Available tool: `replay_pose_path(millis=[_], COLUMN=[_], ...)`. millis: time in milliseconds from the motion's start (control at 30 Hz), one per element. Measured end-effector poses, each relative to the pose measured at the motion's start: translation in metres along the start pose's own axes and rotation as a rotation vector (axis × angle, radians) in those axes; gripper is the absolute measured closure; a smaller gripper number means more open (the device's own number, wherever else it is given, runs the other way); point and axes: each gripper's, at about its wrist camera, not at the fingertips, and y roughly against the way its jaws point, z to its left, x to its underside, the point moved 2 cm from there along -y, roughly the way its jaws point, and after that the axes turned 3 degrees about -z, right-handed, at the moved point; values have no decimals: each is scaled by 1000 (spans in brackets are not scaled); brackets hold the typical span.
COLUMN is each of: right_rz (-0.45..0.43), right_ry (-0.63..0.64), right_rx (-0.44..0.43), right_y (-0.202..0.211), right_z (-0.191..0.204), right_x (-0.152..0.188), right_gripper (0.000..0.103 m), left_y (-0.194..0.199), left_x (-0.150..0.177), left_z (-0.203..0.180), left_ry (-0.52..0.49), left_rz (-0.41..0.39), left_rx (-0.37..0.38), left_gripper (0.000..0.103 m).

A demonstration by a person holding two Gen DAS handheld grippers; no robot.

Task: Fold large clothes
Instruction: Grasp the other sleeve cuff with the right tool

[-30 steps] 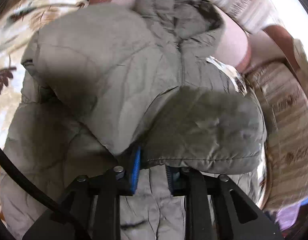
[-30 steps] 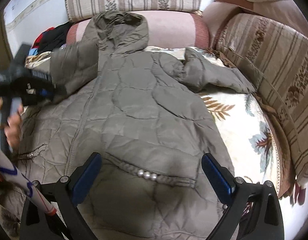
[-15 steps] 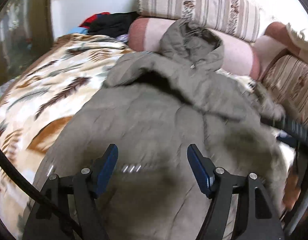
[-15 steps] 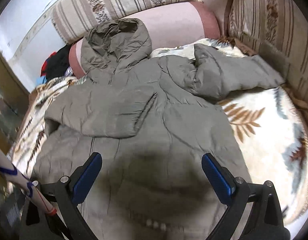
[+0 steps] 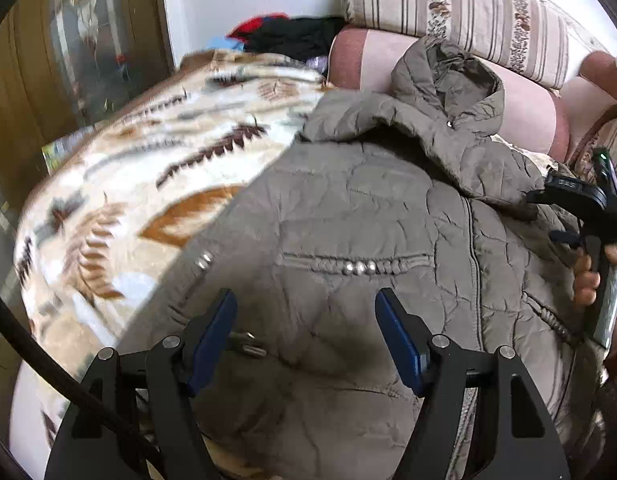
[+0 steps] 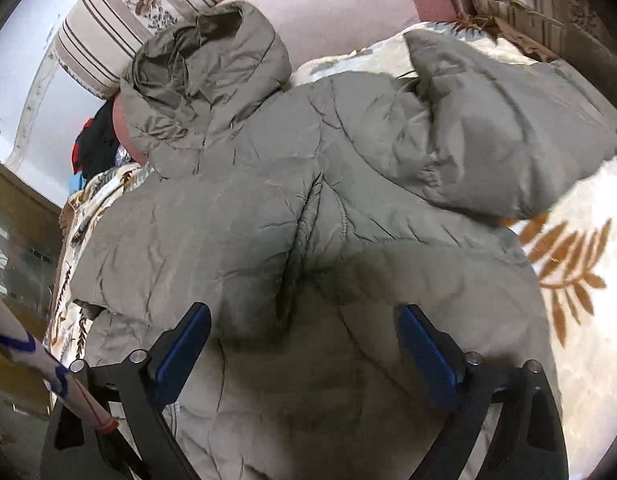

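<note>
A grey-green quilted hooded coat (image 5: pixel 368 208) lies front-up on a leaf-patterned blanket (image 5: pixel 120 200). Its hood (image 6: pixel 204 64) rests against a pink bolster. One sleeve (image 6: pixel 196 236) is folded across the chest; the other sleeve (image 6: pixel 504 132) sticks out to the right. My left gripper (image 5: pixel 306 312) hovers open over the coat's lower front near a beaded pocket (image 5: pixel 356 266), nothing between its pads. My right gripper (image 6: pixel 304 328) is over the coat's middle, its jaws closing, with nothing pinched. In the left wrist view the right gripper and a hand (image 5: pixel 588 272) show at the right edge.
Striped cushions (image 5: pixel 460 12) and a pink bolster (image 5: pixel 528 104) back the sofa. A pile of dark and red clothes (image 5: pixel 284 36) lies at the far corner. A wooden and glass cabinet (image 5: pixel 68 60) stands to the left. Bare blanket (image 6: pixel 580 280) lies right of the coat.
The left gripper let go of the sleeve cuff, left it folded on the chest and pulled back toward the hem. The right gripper moved in lower over the coat and narrowed a little.
</note>
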Motion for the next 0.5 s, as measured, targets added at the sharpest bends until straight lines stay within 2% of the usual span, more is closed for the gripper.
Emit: replay_pose_path(millis=[100,133,167,200,267,367,500], right_rz=[34,49,71,93,61,1,-47], right_ry=[5,-9,-26,-34,1,62,61], right_rx=[-26,-40,-64,-81,-40,41,111], right_y=[-10,-13,-17,-21,-14,-2,1], right_z=[5,5,5,7,10,11,3], right_x=[-7,-8,-10,-13,-18,-28,-41], right_gripper=[33,49,72,75,81,85,86], left_y=[16,19,22,23,25,29,34], left_x=[-1,-1,-1,-2,-3,-4,-11], left_z=[2,3,5,5,5,3,3], left_ry=[-51,-56,-57,-58,-70,-104,-155], left_rz=[-62,-70,-83,-87,-81,-100,-130], left_rx=[-39,-44,-44,-42,-37,-30,-23], left_gripper=[32,32,32,32,32,32,32])
